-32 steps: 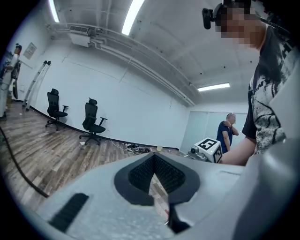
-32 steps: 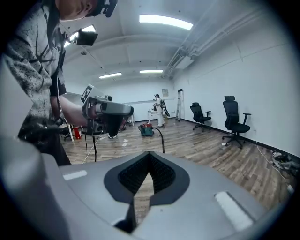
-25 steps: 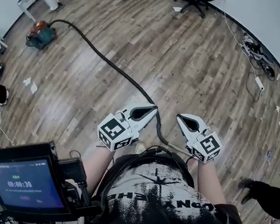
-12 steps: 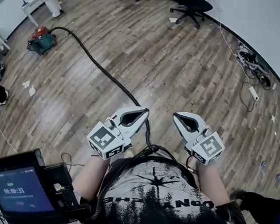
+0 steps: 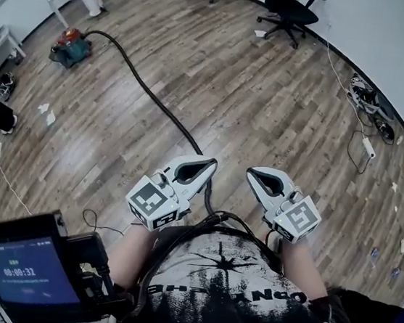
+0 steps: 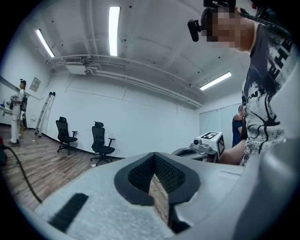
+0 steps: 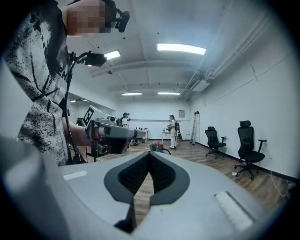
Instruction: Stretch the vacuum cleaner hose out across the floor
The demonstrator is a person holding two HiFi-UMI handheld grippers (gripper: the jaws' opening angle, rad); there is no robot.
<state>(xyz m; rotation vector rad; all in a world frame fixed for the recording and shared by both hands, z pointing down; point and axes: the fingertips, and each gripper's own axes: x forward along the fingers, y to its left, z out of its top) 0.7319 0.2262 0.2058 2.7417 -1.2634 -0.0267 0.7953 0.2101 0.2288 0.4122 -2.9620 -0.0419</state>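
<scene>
We hold the left gripper and right gripper, jaws together and empty, lower centre; the hose runs to upper left.

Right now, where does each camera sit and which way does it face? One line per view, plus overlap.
Head view: on the person's head, facing steeply down at floor, hose and vacuum cleaner; shows shirt, left tool, right tool.
Left gripper view: on the left tool, level along its shut jaws toward the office chairs; shows shirt, right tool.
Right gripper view: on the right tool, level along its shut jaws toward the vacuum cleaner; shows shirt, left tool.
Shared: all three see the office chairs.
</scene>
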